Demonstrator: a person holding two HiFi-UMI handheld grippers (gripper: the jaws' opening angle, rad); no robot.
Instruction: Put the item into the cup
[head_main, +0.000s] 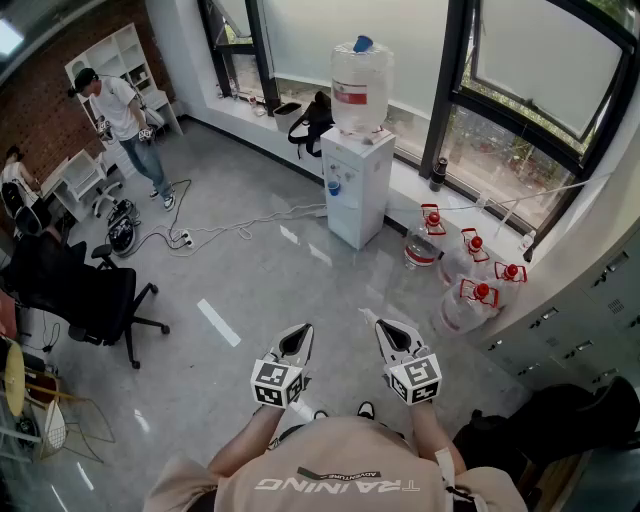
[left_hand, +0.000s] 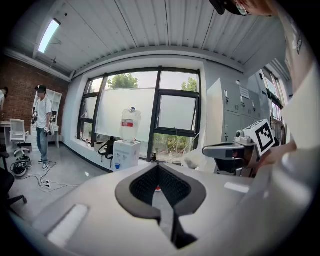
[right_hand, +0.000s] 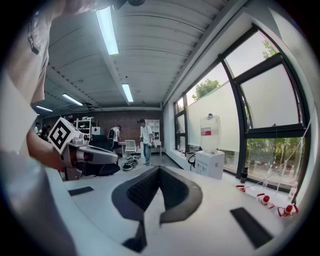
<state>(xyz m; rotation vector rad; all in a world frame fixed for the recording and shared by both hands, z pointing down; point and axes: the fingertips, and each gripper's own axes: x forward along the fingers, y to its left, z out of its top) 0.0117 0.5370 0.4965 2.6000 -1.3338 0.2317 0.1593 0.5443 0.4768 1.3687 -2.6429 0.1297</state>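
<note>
No cup and no item to go in it shows in any view. In the head view my left gripper (head_main: 299, 338) and right gripper (head_main: 386, 329) are held side by side in front of my chest, above bare grey floor. Both are shut, pads meeting, with nothing between them. The left gripper view looks along its own shut left gripper (left_hand: 159, 172) toward the windows, with the right gripper (left_hand: 235, 150) to its right. The right gripper view shows its shut right gripper (right_hand: 159, 175) and the left gripper (right_hand: 85, 155) beside it.
A white water dispenser (head_main: 358, 170) stands ahead by the window. Several water jugs with red caps (head_main: 470, 285) sit right of it. Grey lockers (head_main: 580, 320) line the right. A black office chair (head_main: 85, 290), floor cables (head_main: 200, 235) and a standing person (head_main: 120, 115) are at the left.
</note>
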